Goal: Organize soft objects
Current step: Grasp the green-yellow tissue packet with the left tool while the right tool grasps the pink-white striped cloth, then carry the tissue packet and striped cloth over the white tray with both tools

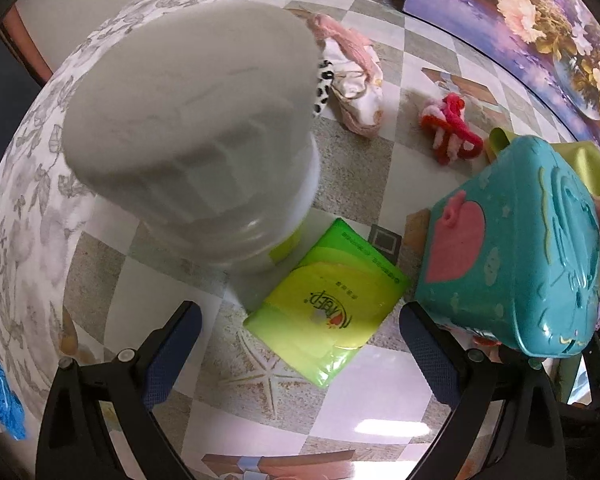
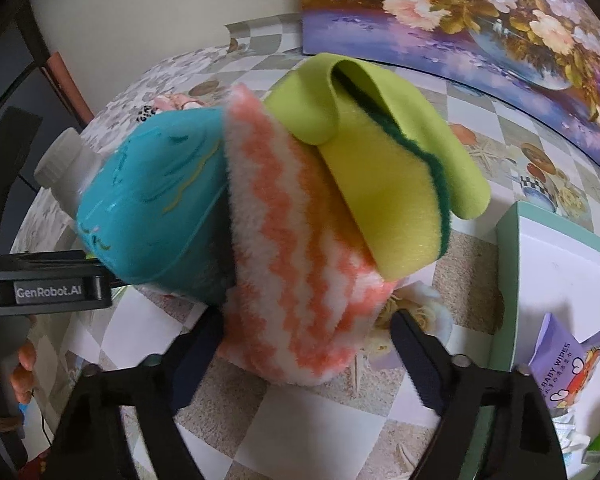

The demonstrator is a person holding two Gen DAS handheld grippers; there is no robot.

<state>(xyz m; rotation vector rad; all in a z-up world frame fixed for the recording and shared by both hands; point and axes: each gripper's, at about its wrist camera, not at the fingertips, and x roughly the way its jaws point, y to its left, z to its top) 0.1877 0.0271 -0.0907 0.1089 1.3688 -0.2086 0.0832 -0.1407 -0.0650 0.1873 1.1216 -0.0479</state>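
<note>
A checkered oilcloth table [image 1: 340, 432] carries the clutter. The left wrist alone shows a green tissue packet [image 1: 332, 304] between the wide-spread left gripper [image 1: 300, 328], beside a white-capped jar [image 1: 192, 132]. The right wrist alone shows the right gripper [image 2: 304, 336], parted around a fluffy orange-and-white striped cloth [image 2: 300, 264], under a yellow sponge [image 2: 384, 192], against a teal box [image 2: 152, 208].

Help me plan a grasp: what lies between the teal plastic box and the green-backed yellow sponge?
A fluffy pink-and-white zigzag cloth; the right wrist view shows it.
</note>
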